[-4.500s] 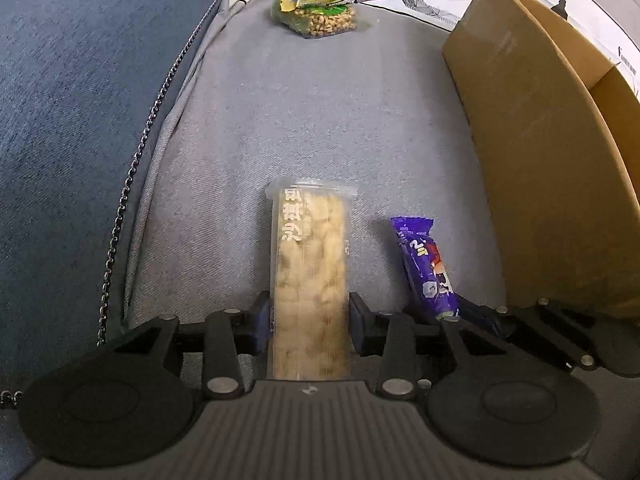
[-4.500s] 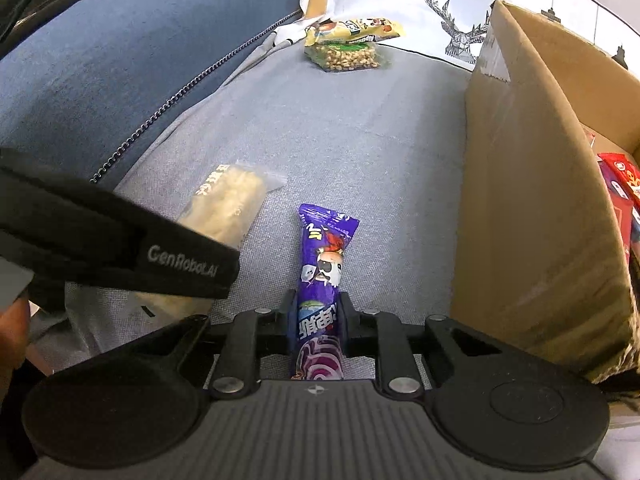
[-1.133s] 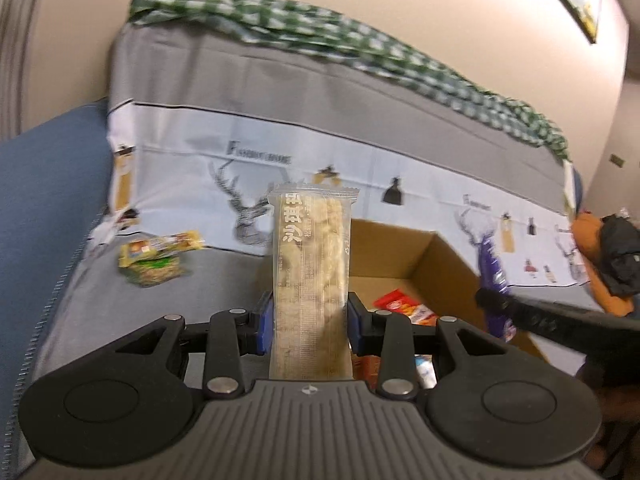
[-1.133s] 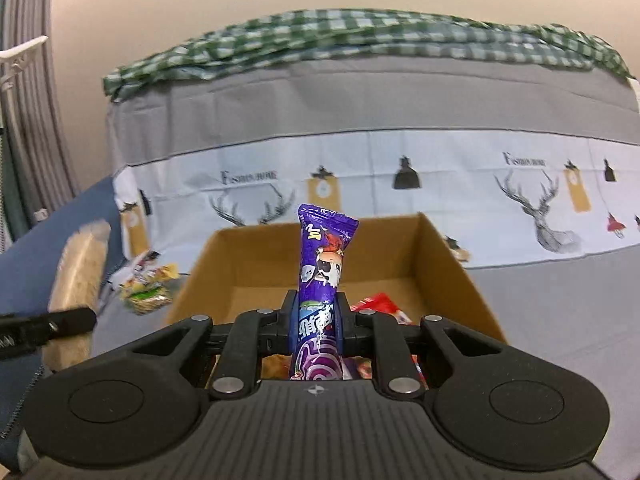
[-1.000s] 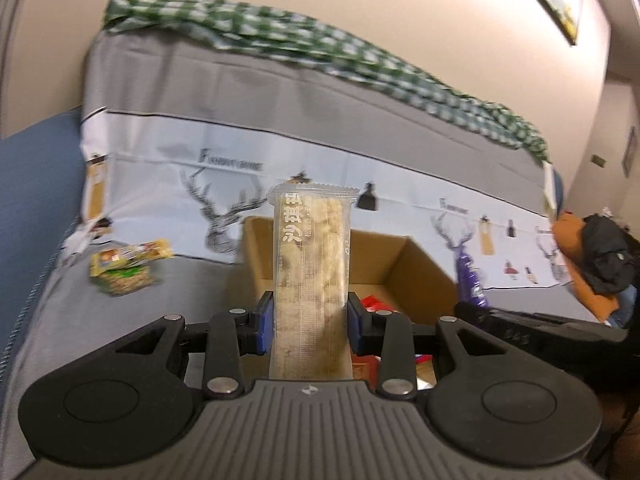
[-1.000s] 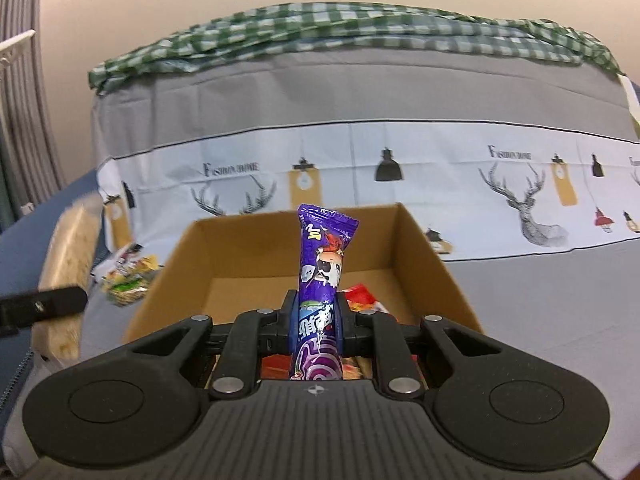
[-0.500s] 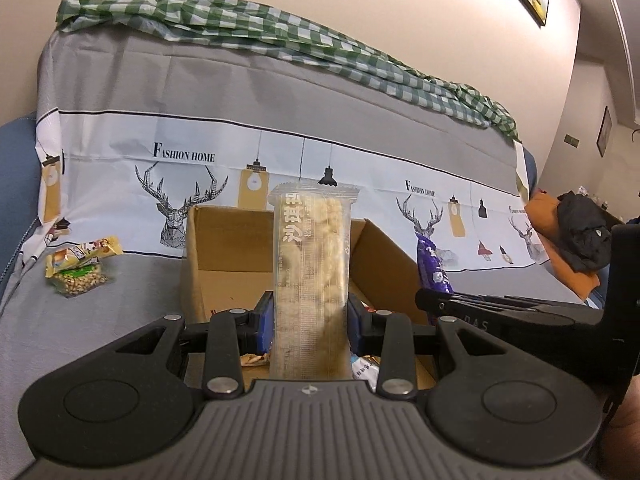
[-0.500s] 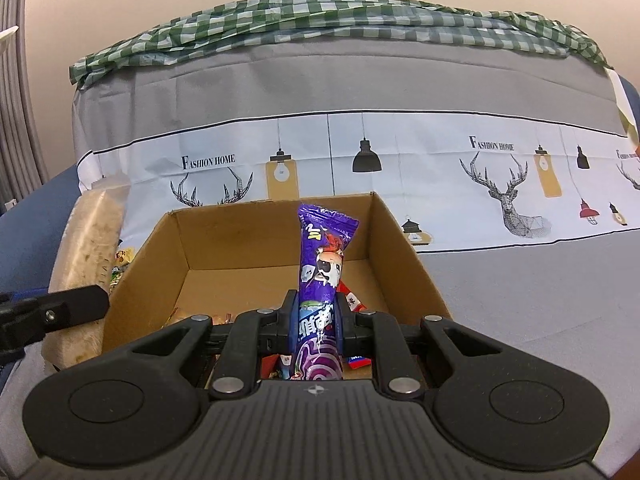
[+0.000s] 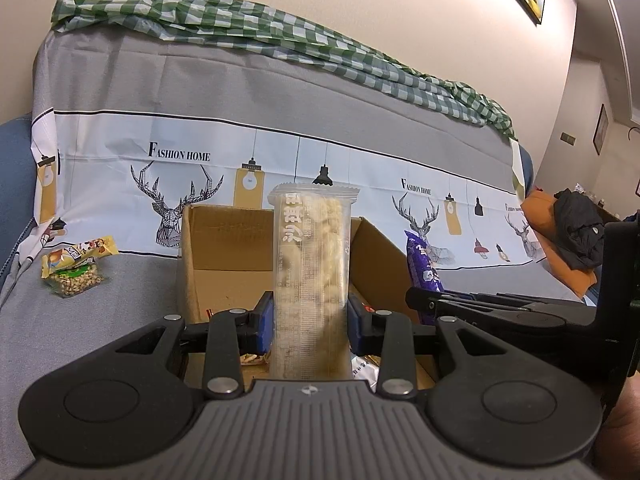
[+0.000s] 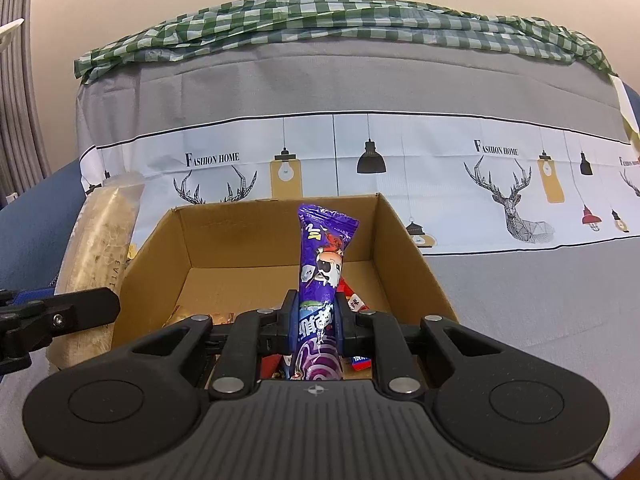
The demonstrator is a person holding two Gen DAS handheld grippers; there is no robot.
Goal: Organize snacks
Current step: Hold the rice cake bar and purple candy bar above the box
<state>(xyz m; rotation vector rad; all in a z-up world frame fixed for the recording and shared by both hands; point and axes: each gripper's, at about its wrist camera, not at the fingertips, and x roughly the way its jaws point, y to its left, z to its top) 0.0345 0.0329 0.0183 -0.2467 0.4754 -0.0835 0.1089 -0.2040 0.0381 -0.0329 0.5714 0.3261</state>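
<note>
My left gripper [image 9: 310, 326] is shut on a clear pack of pale crackers [image 9: 312, 264] and holds it upright in front of an open cardboard box [image 9: 208, 240]. My right gripper [image 10: 316, 320] is shut on a purple snack packet [image 10: 322, 264] and holds it upright over the near side of the same box [image 10: 404, 248]. The cracker pack [image 10: 102, 240] and the left gripper show at the left of the right wrist view. The purple packet [image 9: 420, 268] shows at the right of the left wrist view. Red and other wrapped snacks [image 10: 354, 300] lie in the box.
A yellow-topped bag of nuts [image 9: 74, 270] lies on the grey sofa seat left of the box. The sofa back with a deer-print cover [image 10: 400, 160] rises behind the box. A dark jacket on an orange cushion [image 9: 572, 236] lies at the far right.
Both grippers have lifted their snacks off the sofa seat and carried them to the box. In the last half second the box has come nearer in both views.
</note>
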